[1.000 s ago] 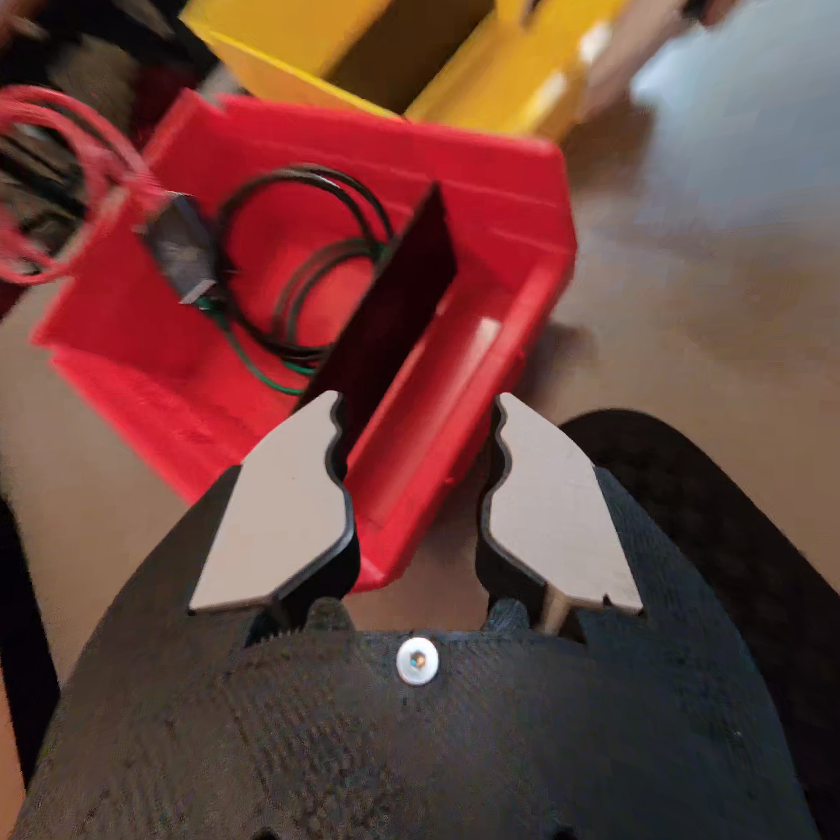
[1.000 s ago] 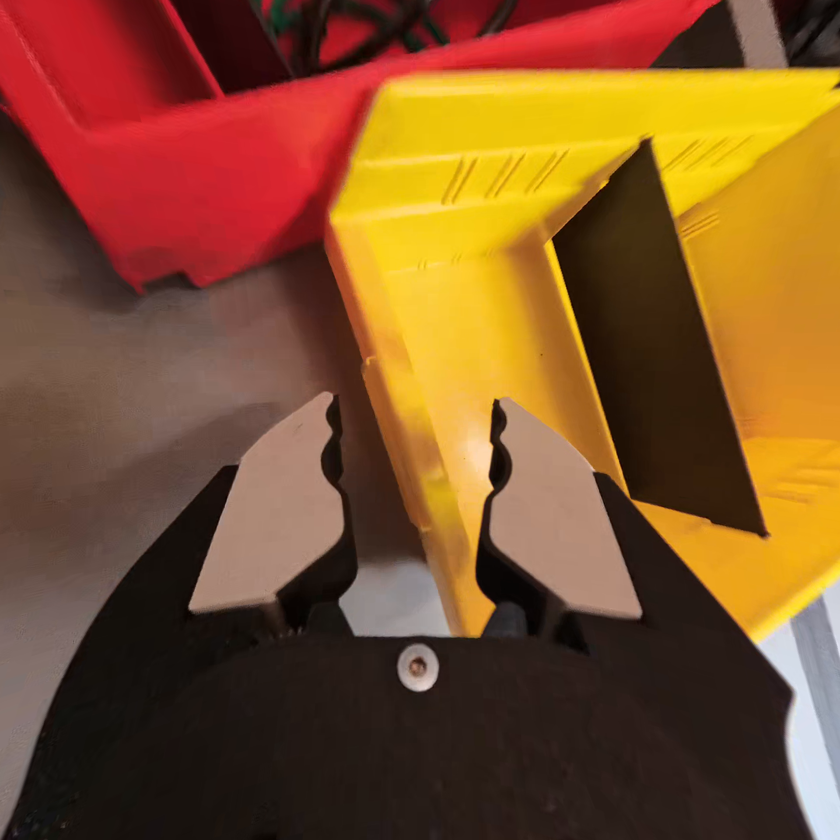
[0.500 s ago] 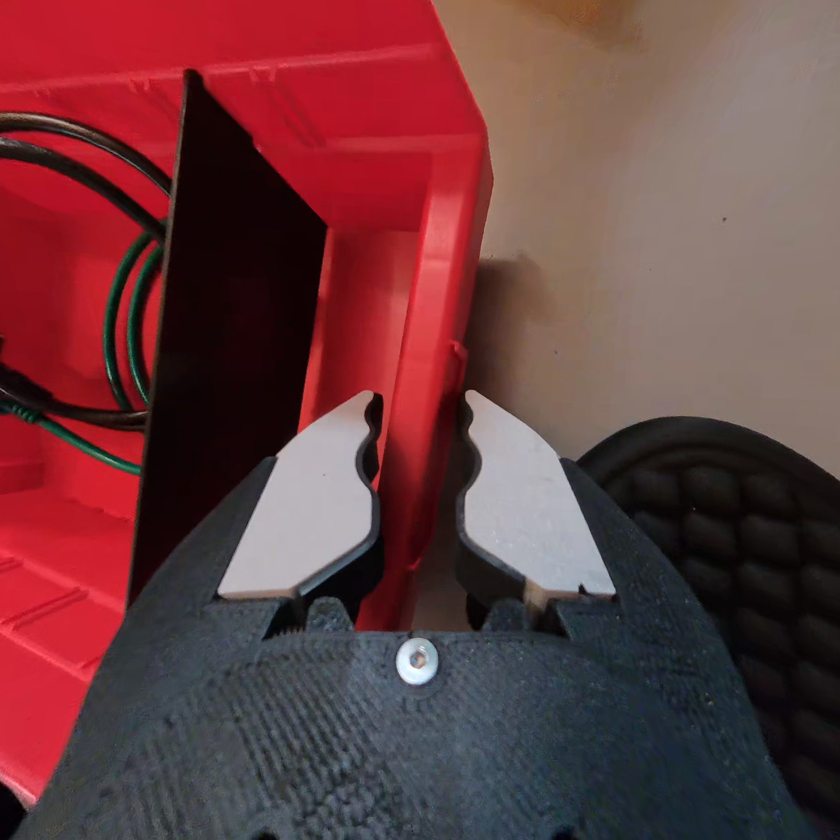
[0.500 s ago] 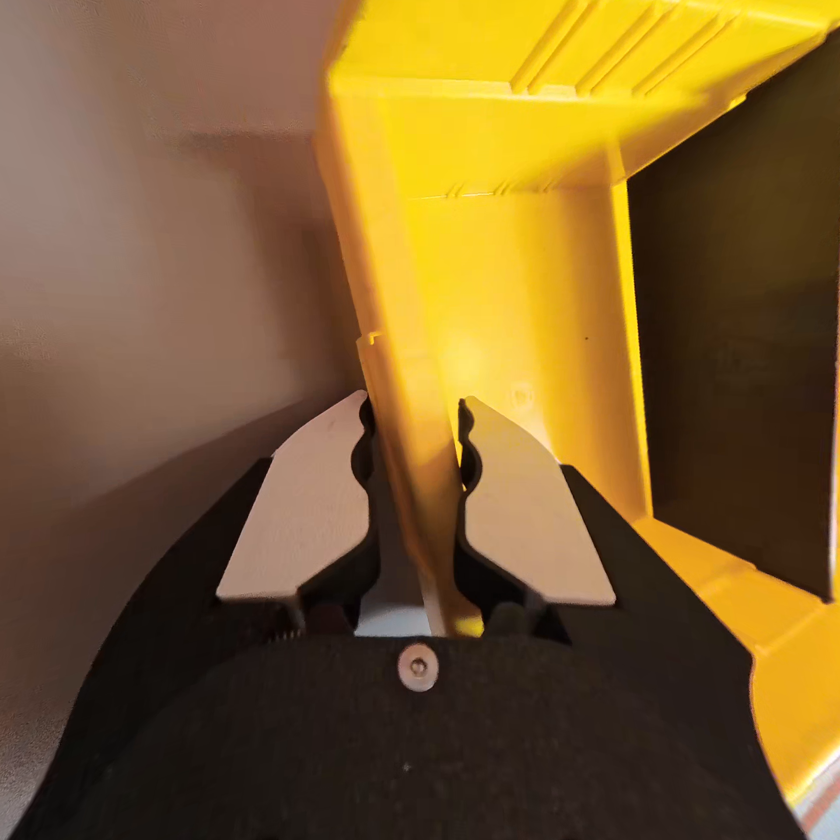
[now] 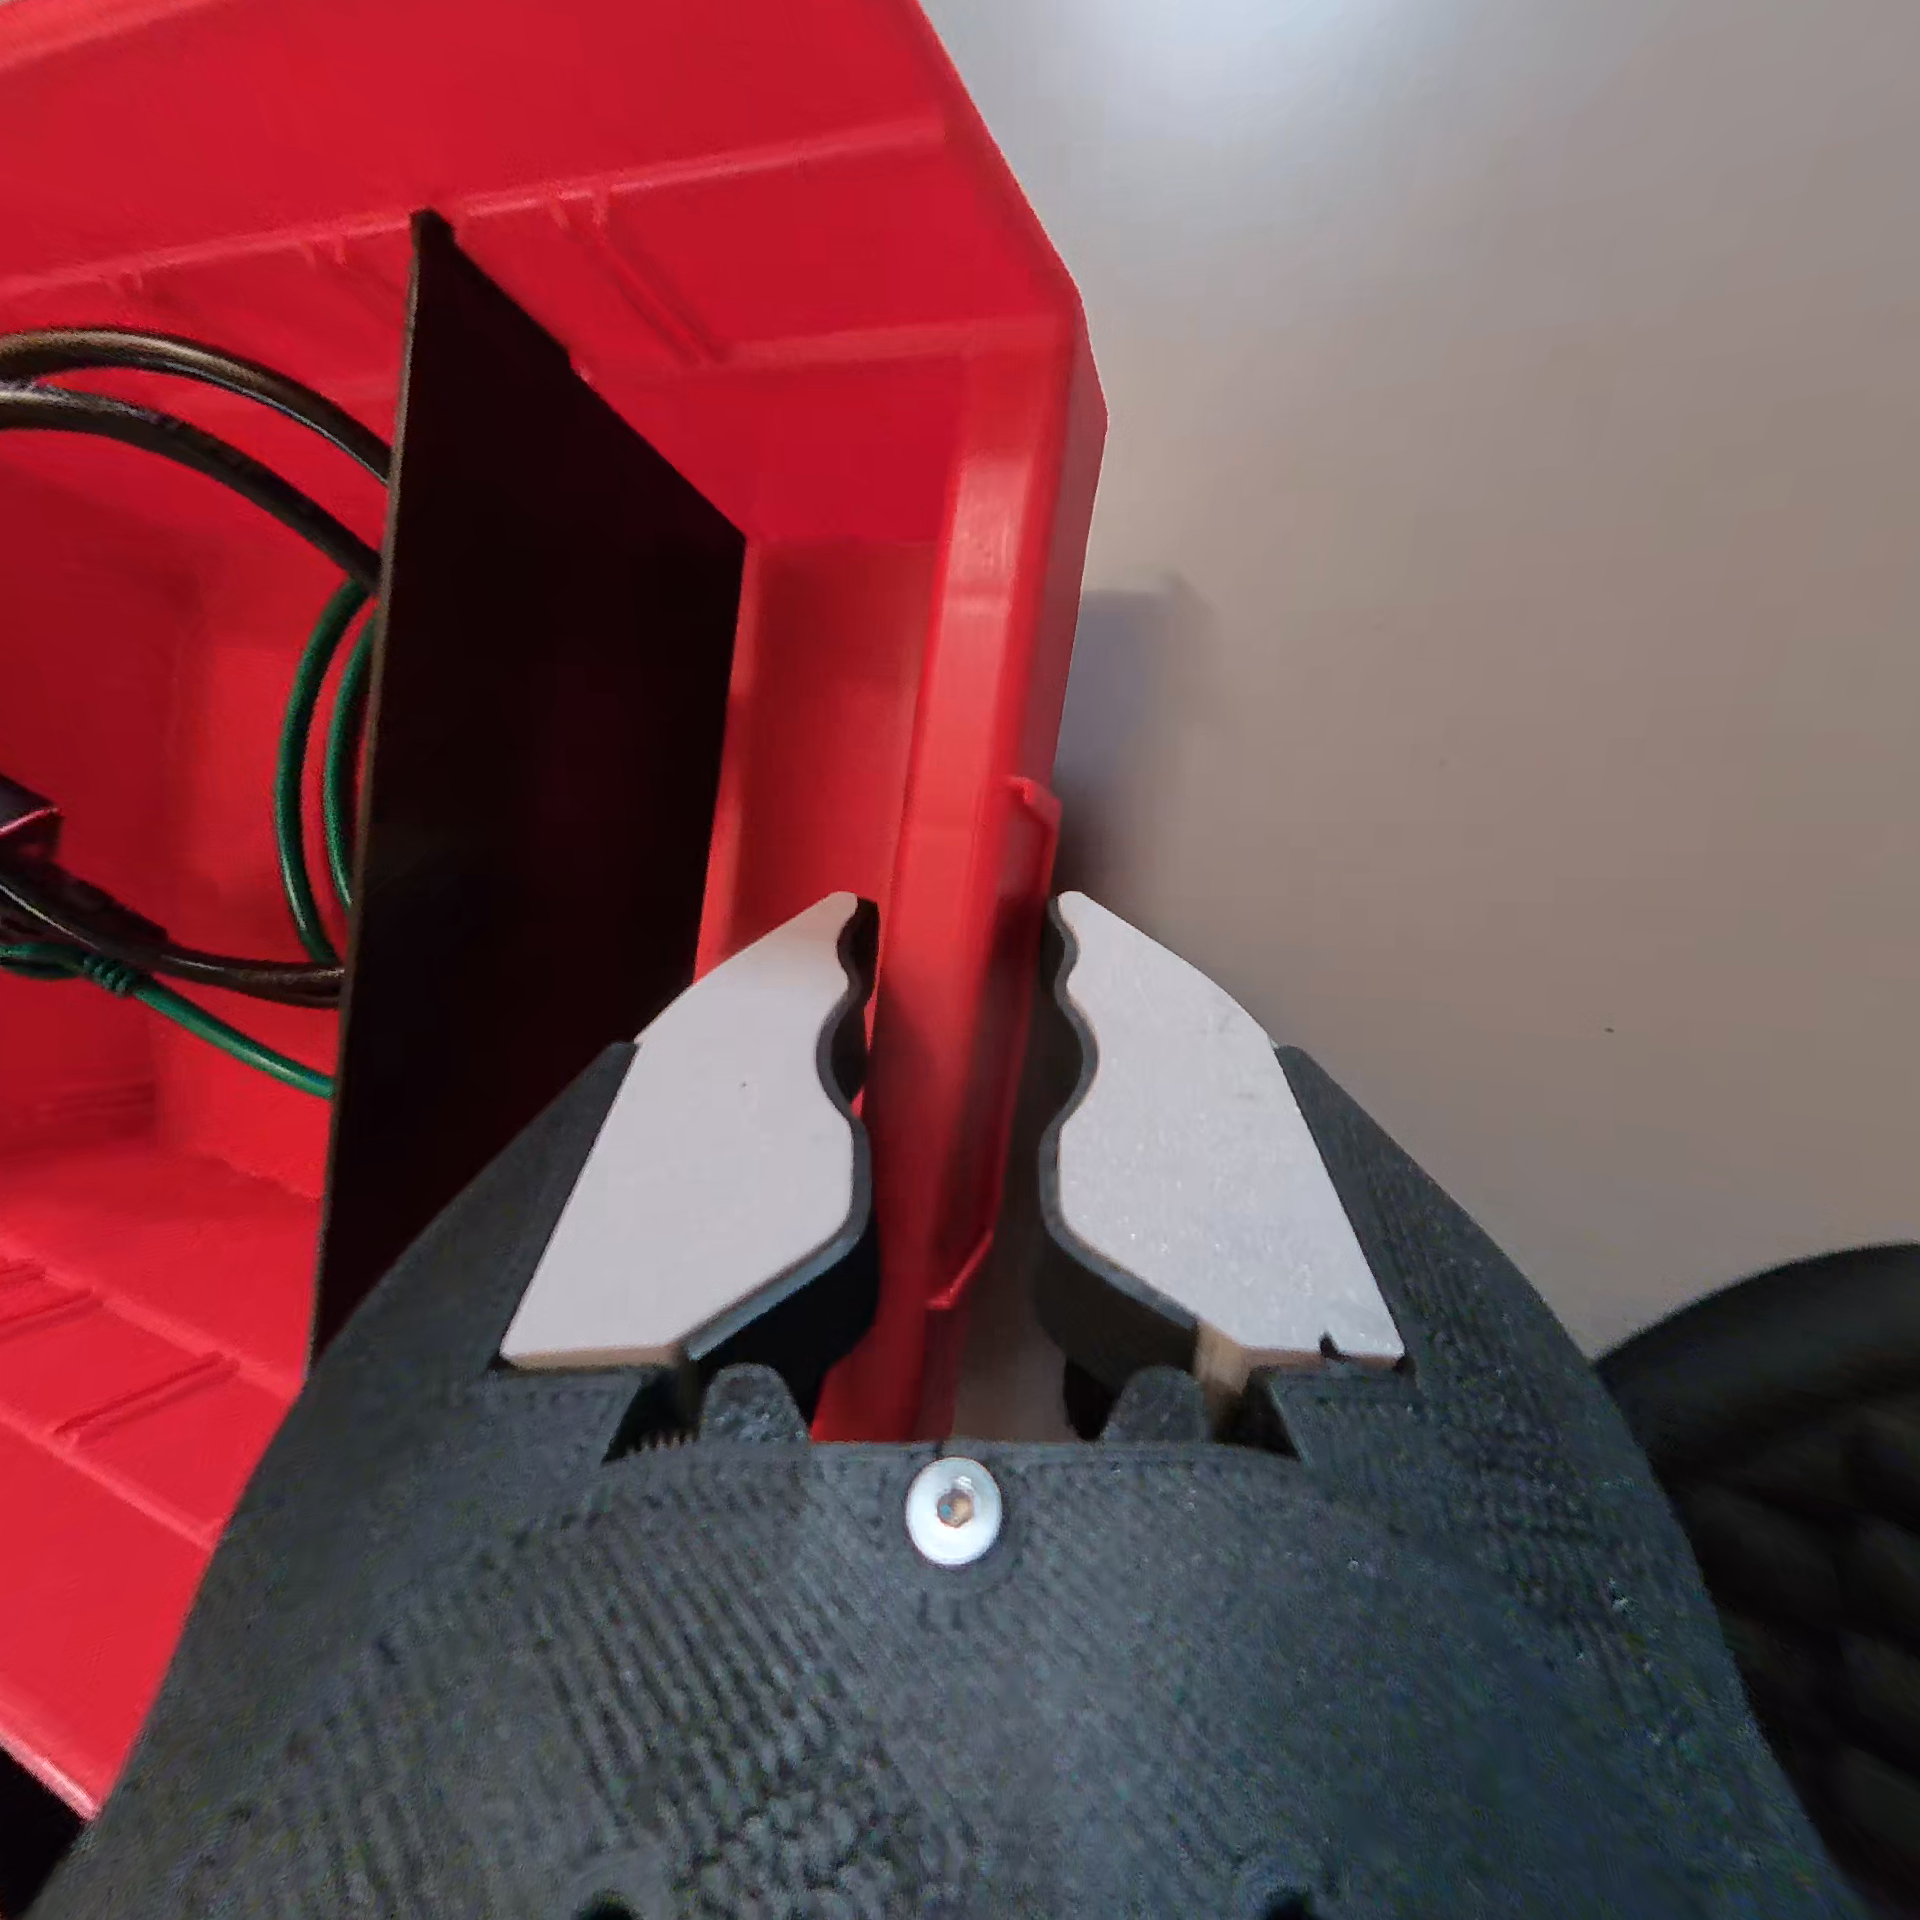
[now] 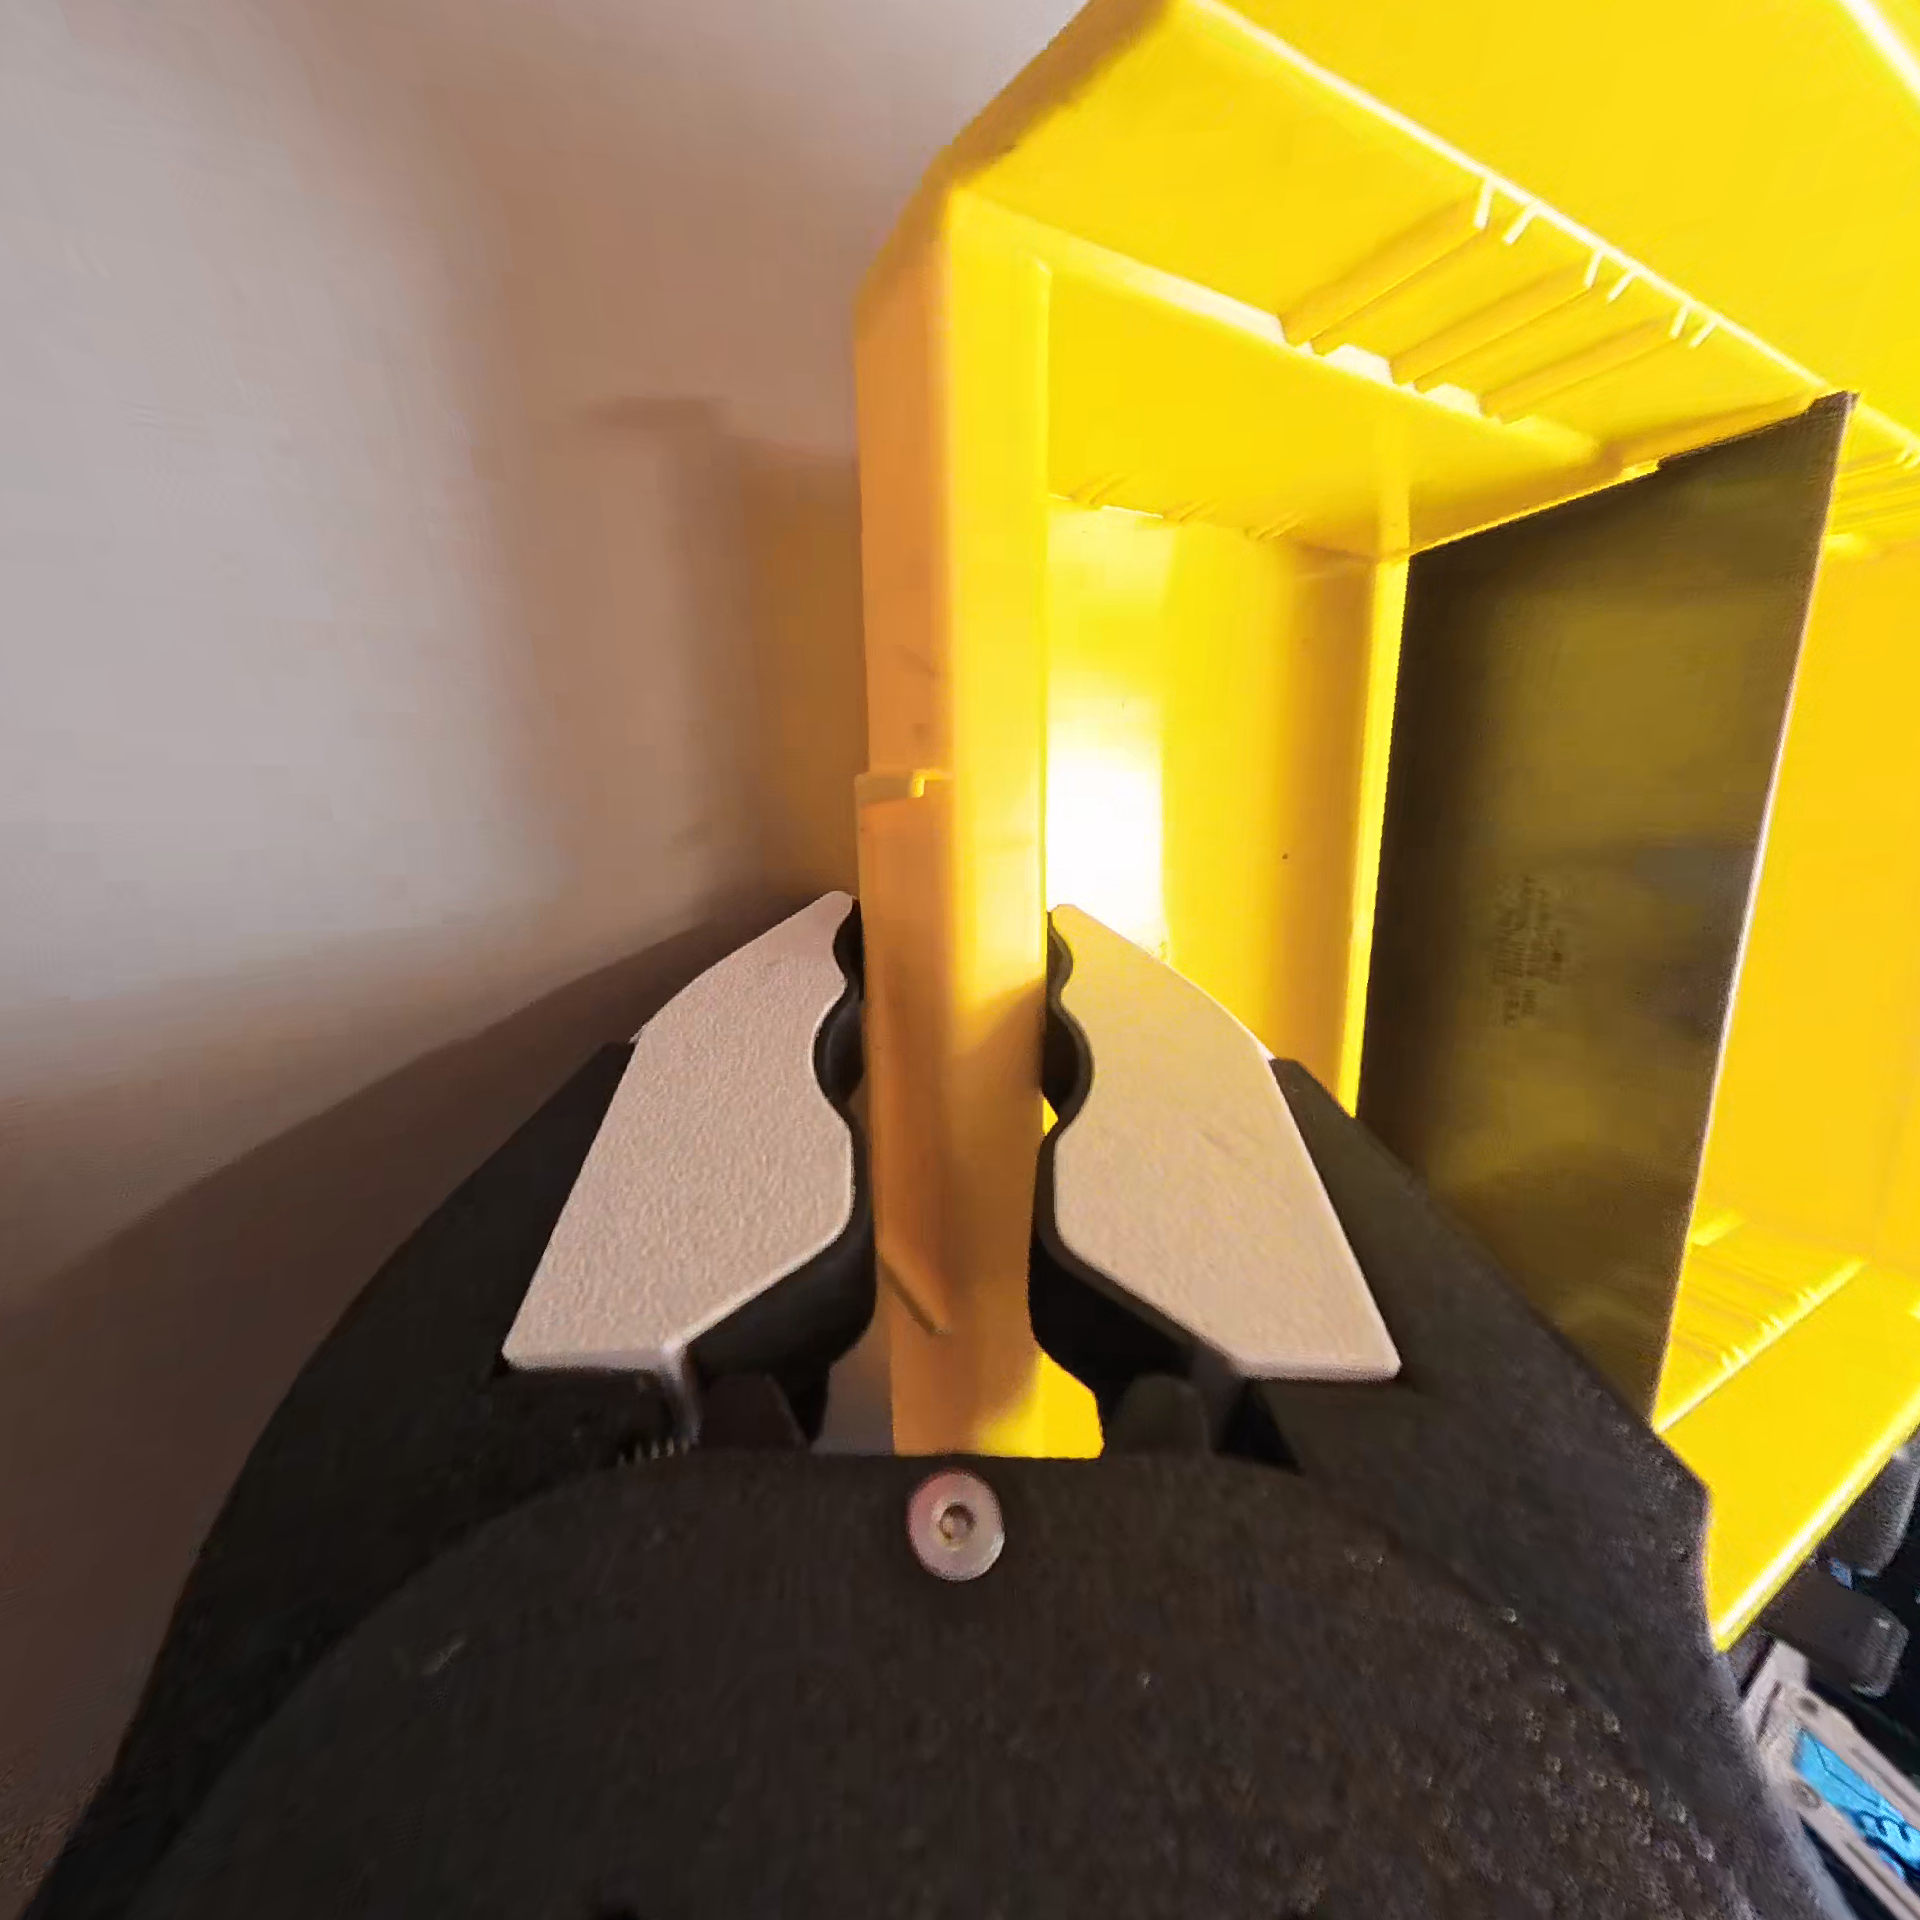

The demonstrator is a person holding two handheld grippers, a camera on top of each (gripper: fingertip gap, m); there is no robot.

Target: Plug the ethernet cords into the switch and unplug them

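A red bin (image 5: 977,623) fills the left wrist view. It holds coiled black cords (image 5: 208,416) and green cords (image 5: 301,748) left of a black divider (image 5: 540,727). A dark item at the far left edge is cut off, and I cannot tell what it is. My left gripper (image 5: 956,914) straddles the bin's right wall, shut on it. In the right wrist view, my right gripper (image 6: 951,914) is shut on the left wall of a yellow bin (image 6: 956,520) that has a dark divider (image 6: 1579,883) inside. No switch shows clearly.
A tan table surface (image 5: 1507,520) lies right of the red bin and also shows left of the yellow bin (image 6: 416,520). A black padded object (image 5: 1766,1455) sits at the lower right of the left wrist view. Blue and white clutter (image 6: 1849,1714) shows below the yellow bin. The left gripper's tips are roughly 45 centimetres from the right gripper's.
Both grippers came down over the bin walls and closed from wide open onto them, the left on the red bin's right wall, the right on the yellow bin's left wall.
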